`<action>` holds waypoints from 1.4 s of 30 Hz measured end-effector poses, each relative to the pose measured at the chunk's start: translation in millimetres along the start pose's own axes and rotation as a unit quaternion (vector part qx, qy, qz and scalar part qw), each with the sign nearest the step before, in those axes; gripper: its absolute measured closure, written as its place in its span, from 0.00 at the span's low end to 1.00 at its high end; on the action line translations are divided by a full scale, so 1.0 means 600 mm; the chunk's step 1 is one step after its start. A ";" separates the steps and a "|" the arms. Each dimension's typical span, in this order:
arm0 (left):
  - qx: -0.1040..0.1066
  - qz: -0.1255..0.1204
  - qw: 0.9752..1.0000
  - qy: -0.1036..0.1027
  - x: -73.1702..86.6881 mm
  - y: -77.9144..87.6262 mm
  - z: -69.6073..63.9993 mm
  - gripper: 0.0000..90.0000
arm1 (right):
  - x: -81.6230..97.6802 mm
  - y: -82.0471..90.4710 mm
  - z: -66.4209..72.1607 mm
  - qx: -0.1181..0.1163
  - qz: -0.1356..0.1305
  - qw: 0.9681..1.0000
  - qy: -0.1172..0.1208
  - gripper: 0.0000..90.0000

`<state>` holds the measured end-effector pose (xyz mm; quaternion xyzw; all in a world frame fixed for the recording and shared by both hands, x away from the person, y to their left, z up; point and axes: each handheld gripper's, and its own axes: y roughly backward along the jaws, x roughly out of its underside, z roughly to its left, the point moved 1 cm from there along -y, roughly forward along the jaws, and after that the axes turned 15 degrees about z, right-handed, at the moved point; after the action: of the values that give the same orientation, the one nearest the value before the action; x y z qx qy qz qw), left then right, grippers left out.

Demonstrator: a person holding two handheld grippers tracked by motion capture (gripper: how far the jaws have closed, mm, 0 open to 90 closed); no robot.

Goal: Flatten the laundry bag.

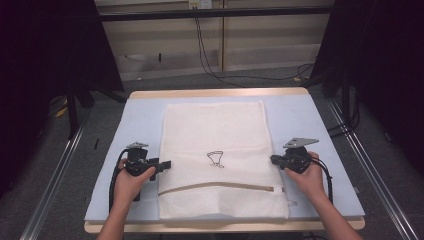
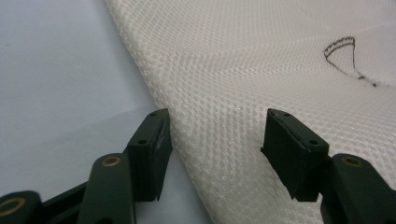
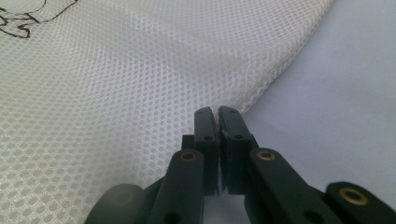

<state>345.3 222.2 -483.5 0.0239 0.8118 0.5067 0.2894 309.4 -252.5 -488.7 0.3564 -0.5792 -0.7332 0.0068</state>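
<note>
White mesh laundry bag (image 1: 215, 155), one of it, lies flat on the pale blue mat (image 1: 140, 120) that covers the desk (image 1: 220, 93). Long axis runs away from the person. Beige zipper line (image 1: 215, 187) crosses the bag near the person's end. Small black line drawing (image 1: 216, 158) sits about mid-bag. Whether anything is inside the bag, cannot tell; it lies flat.

Count: one bag, one mat, two grippers, two hands.

Left gripper (image 1: 164, 164) is at the bag's left edge, a bit above the zipper line, held by the left hand (image 1: 131, 181). In the left gripper view (image 2: 215, 140) the jaws stand apart, released, with the bag's edge and mesh running between them; pads are not pressing on the fabric. One jaw is over the blue mat just beside the edge, the other over the mesh.

Right gripper (image 1: 274, 159) is at the bag's right edge, roughly level with the left one, held by the right hand (image 1: 309, 176). In the right gripper view (image 3: 218, 112) the jaws are clenched together at the edge of the mesh, tips right where fabric meets mat; a thin bit of the edge looks pinched between them.

Dark cables (image 1: 210, 55) run across the floor beyond the desk.
</note>
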 end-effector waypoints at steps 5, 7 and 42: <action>-0.010 0.022 1.000 -0.009 -0.002 -0.001 -0.005 0.72 | 0.000 0.000 0.000 0.000 0.001 1.000 0.000 0.97; -0.009 0.024 1.000 -0.012 -0.003 -0.003 -0.006 0.79 | -0.001 0.000 -0.001 -0.003 0.003 1.000 -0.002 0.97; -0.033 0.007 0.999 0.014 -0.019 -0.009 0.009 0.91 | 0.001 0.003 -0.010 -0.024 -0.012 0.999 -0.029 1.00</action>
<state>358.9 219.9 -484.4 0.0129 0.7987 0.5352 0.2748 311.1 -258.3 -487.7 0.3412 -0.5572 -0.7570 -0.0100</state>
